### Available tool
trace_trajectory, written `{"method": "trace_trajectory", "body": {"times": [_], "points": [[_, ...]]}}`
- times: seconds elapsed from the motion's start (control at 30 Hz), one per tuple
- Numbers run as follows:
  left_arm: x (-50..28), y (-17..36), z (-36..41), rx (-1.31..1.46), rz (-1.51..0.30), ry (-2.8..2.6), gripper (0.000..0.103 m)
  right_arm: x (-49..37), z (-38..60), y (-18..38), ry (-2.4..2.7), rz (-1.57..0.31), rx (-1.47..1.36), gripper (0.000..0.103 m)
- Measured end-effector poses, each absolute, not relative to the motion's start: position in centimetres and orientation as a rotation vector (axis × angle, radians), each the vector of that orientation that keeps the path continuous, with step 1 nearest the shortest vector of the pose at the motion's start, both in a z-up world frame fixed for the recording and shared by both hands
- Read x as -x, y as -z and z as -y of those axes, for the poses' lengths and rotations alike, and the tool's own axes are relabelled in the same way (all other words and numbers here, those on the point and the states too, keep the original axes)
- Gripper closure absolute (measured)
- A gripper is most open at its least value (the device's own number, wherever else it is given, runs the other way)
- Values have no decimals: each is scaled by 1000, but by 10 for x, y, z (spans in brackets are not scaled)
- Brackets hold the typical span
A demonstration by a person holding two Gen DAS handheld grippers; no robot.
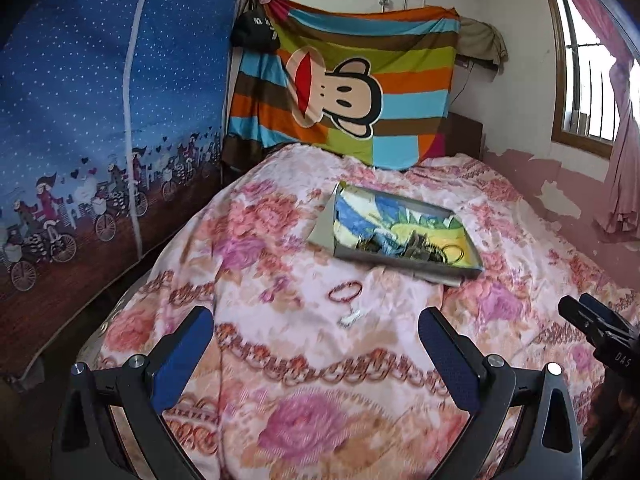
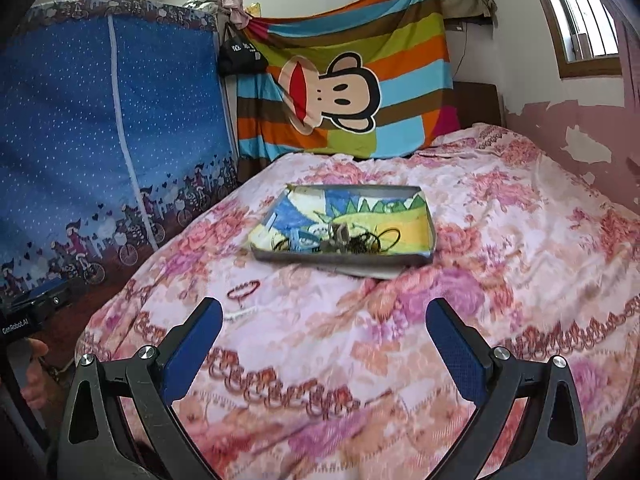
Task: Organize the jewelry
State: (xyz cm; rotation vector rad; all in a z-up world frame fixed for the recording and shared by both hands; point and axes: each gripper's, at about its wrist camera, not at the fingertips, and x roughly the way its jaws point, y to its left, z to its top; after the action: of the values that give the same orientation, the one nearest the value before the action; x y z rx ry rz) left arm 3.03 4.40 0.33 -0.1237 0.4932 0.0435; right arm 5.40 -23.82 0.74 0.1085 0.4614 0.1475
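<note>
Both grippers, left (image 1: 316,330) and right (image 2: 324,320), over floral bed (image 1: 360,360), jaws spread, empty. Bracelet (image 1: 345,292) loose on bed, near tray (image 1: 408,266) of jewelry. Striped blanket (image 1: 360,80) behind, wardrobe (image 1: 100,100) left.

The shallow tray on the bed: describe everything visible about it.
The tray is a shallow rectangular box with low grey walls that look like cardboard. Its floor is lined with a colourful printed picture in blue, yellow and green. It lies flat and open on the floral bedspread, beyond the red beaded bracelet. A tangle of dark jewelry, with dark rings or bands in it, sits heaped near its front edge. Something flat pokes out from under its front edge. Neither hand-held gripper touches it.
</note>
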Motion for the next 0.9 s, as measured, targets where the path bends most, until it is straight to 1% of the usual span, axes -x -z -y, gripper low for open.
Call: {"method": "trace_trajectory", "body": {"times": [0.2, 0.53, 0.77, 0.9], "points": [[-18, 11, -48, 114, -556, -40, 0, -42, 232, 6, -158, -521, -85, 3], [-17, 27, -55, 91, -650, -29, 0, -49, 226, 27, -201, -626, -94, 3], [-43, 34, -61, 81, -714, -44, 0, -69, 218, 54, -239, -728, -88, 3], [-65, 38, -63, 85, -742, -37, 0, -80, 212, 63, -266, -754, -76, 3]]}}
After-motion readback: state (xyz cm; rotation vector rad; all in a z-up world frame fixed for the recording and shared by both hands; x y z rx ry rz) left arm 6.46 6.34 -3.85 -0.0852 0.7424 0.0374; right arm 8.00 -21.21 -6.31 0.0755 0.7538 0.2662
